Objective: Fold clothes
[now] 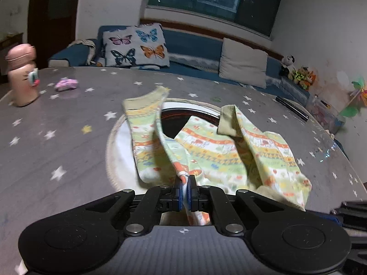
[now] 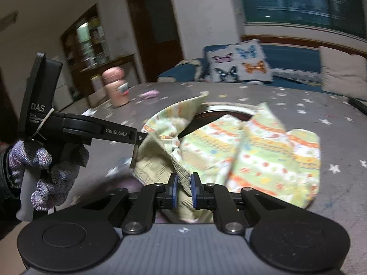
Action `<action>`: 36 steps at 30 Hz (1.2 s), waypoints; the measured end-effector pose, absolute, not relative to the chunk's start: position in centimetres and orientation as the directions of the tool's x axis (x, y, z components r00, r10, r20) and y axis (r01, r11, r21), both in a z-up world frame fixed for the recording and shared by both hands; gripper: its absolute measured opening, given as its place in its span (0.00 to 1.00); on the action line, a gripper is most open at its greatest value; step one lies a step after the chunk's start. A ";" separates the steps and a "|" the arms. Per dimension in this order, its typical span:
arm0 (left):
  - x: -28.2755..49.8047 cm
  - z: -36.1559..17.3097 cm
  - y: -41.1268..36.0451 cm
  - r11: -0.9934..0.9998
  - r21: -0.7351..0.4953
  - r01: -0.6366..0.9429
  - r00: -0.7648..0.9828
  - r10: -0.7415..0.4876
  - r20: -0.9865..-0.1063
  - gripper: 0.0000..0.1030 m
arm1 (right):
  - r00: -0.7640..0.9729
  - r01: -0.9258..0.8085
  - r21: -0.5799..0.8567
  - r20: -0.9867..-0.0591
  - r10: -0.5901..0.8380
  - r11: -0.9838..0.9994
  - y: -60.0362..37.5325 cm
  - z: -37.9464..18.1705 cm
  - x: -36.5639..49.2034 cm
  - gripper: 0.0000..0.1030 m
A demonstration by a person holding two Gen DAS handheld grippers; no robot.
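Starry table [image 1: 68, 137], right view shows gloved hand [image 2: 43, 171]

Black hand-held gripper [image 2: 140, 137], blue pads, knit glove [image 2: 41, 171].

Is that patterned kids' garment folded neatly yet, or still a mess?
Still a mess: the garment lies bunched and creased on the table, one sleeve twisted over.

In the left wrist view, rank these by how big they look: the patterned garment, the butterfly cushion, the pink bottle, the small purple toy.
Largest to smallest, as they look:
1. patterned garment, nearest the camera, so enlarged
2. butterfly cushion
3. pink bottle
4. purple toy
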State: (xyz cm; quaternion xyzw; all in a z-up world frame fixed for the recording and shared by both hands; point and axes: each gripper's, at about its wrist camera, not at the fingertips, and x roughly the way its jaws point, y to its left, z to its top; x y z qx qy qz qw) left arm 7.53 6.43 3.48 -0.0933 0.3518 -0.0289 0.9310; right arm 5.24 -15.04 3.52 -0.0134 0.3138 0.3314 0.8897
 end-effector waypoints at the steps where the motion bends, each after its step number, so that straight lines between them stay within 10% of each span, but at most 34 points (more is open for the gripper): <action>1: 6.7 3.3 6.6 0.981 -0.191 -0.020 0.751 -0.111 -0.651 0.04 | 0.572 -0.612 0.183 -0.569 0.591 0.769 -14.9 3.6 4.9 0.11; 18: 1.6 0.0 8.4 0.979 -0.200 -0.035 0.707 -0.118 -0.698 0.05 | 0.691 -0.455 0.076 -0.599 0.405 0.887 -15.5 4.2 15.9 0.33; 36: 4.3 3.6 9.8 0.992 -0.123 -0.006 0.785 -0.071 -0.615 0.35 | 0.684 -0.365 0.068 -0.657 0.317 0.928 -13.3 -0.5 28.8 0.40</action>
